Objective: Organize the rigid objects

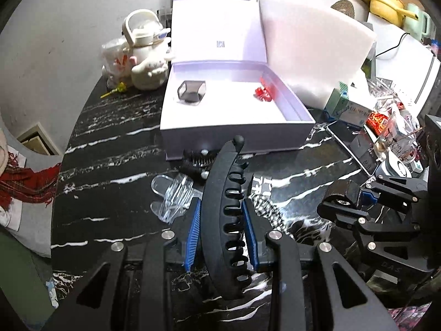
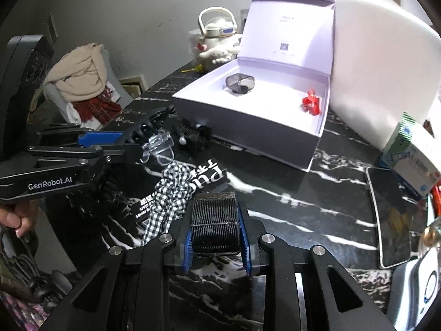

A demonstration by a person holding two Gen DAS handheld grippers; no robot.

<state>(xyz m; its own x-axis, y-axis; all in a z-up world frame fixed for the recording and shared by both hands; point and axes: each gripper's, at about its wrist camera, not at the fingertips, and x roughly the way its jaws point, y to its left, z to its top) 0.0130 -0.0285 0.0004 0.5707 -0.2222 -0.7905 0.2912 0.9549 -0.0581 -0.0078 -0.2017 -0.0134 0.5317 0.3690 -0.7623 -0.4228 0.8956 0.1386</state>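
Note:
My left gripper (image 1: 222,207) is shut on a long black banana hair clip (image 1: 220,220), held above the dark marble table (image 1: 110,193). My right gripper (image 2: 216,209) is shut on a black ribbed hair clip (image 2: 215,226); it also shows in the left wrist view (image 1: 344,193). An open white box (image 1: 234,127) stands ahead, holding a grey clip (image 1: 191,91) and a red clip (image 1: 264,92). On the table lie a clear clip (image 1: 172,195), a black spiky clip (image 1: 197,161) and a checked scrunchie (image 2: 171,193).
A white foam slab (image 1: 311,52) leans right of the box. A phone (image 2: 391,215) and packets (image 2: 413,160) lie at the right. A white plush bottle (image 1: 146,55) stands left of the box. A chair with clothes (image 2: 80,88) is beyond the table edge.

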